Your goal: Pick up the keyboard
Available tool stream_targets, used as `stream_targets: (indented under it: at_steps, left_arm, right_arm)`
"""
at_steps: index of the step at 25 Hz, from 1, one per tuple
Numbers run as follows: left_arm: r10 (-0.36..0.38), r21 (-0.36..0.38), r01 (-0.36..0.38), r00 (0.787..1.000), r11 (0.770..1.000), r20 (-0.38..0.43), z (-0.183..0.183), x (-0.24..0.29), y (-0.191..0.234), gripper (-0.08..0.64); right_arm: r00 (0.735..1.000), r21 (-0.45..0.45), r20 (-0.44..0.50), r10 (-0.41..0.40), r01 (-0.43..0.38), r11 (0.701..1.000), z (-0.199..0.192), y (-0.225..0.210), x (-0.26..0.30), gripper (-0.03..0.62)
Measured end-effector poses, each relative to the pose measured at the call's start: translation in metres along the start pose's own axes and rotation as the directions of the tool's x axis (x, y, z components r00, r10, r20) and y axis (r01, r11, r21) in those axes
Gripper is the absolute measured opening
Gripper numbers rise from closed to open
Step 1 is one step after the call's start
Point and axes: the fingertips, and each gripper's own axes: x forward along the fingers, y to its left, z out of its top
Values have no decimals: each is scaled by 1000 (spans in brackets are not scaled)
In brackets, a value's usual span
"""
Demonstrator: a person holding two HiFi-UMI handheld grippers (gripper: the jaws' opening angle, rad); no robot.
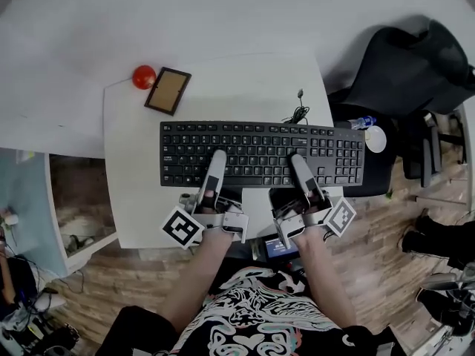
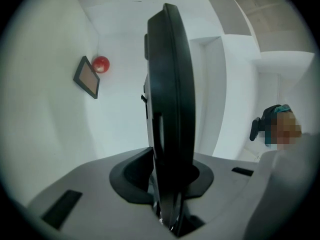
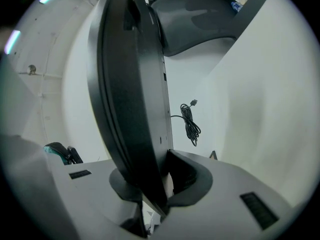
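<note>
A black full-size keyboard [image 1: 261, 153] hangs level over the white table [image 1: 223, 80], held at its near edge by both grippers. My left gripper [image 1: 216, 162] clamps the left half, with its upper finger lying across the keys. My right gripper [image 1: 298, 163] clamps the right half the same way. In the left gripper view the keyboard [image 2: 170, 104] stands edge-on between the jaws of the left gripper [image 2: 167, 186]. The right gripper view likewise shows the keyboard [image 3: 127, 94] wedged in the right gripper [image 3: 150, 186]. The lower fingers are hidden under it.
A red ball [image 1: 144, 76] and a small framed board [image 1: 168, 90] lie at the table's far left. A coiled cable [image 1: 298, 113] lies just behind the keyboard. A black office chair [image 1: 404, 73] stands right of the table, with a bottle [image 1: 362, 122] beside it.
</note>
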Motion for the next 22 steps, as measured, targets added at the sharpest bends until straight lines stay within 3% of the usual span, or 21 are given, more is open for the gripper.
stream_targets:
  at_steps: [4, 8, 12, 17, 22]
  left_arm:
    - [-14, -33, 16, 999, 999, 37, -3, -5, -10, 86]
    - [-33, -18, 34, 999, 999, 24, -11, -10, -27, 83]
    - [-30, -43, 33, 996, 999, 80, -10, -19, -34, 81]
    - [-12, -113, 29, 989, 993, 144, -17, -29, -40, 81]
    - [-11, -136, 36, 984, 990, 180, -16, -31, -45, 80]
  right_arm:
    - [1000, -24, -12, -24, 24, 999, 0, 6, -2, 87]
    - [1000, -41, -14, -20, 20, 999, 3, 18, -8, 86]
    - [999, -56, -25, -22, 21, 998, -1, 27, -8, 87]
    - [998, -141, 49, -51, 57, 988, 18, 44, -22, 87]
    - [998, -148, 37, -46, 51, 988, 21, 52, -22, 86]
